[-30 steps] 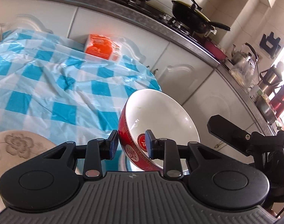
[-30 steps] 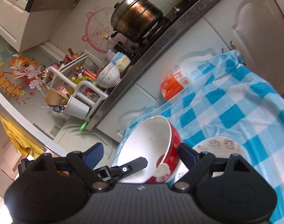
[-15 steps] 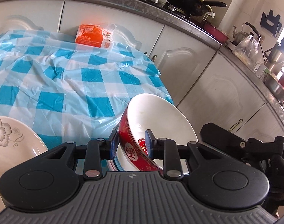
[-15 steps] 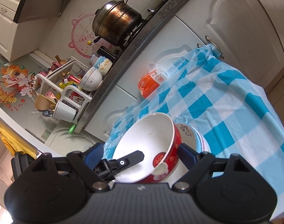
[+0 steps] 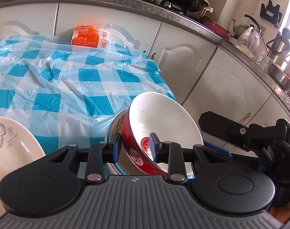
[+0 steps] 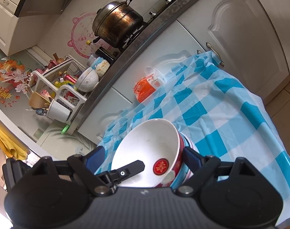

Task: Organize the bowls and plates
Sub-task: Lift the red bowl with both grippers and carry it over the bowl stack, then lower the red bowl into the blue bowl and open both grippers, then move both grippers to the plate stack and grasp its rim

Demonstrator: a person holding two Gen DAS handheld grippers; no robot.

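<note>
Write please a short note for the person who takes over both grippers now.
Left gripper: jaws have just been opening, the rim of the red bowl between them.
Right gripper: open wide around that bowl.
Red bowl leans tilted in the patterned bowl on the checked tablecloth; flower plate lies apart.
Done: bowls nested. Left: let go, probably level it, then the plate.

The left claw (image 5: 135, 148) and the right claw (image 6: 141, 159) are black, with blue pads (image 5: 151, 146), shiny round screws and a grey ribbed base behind.
</note>
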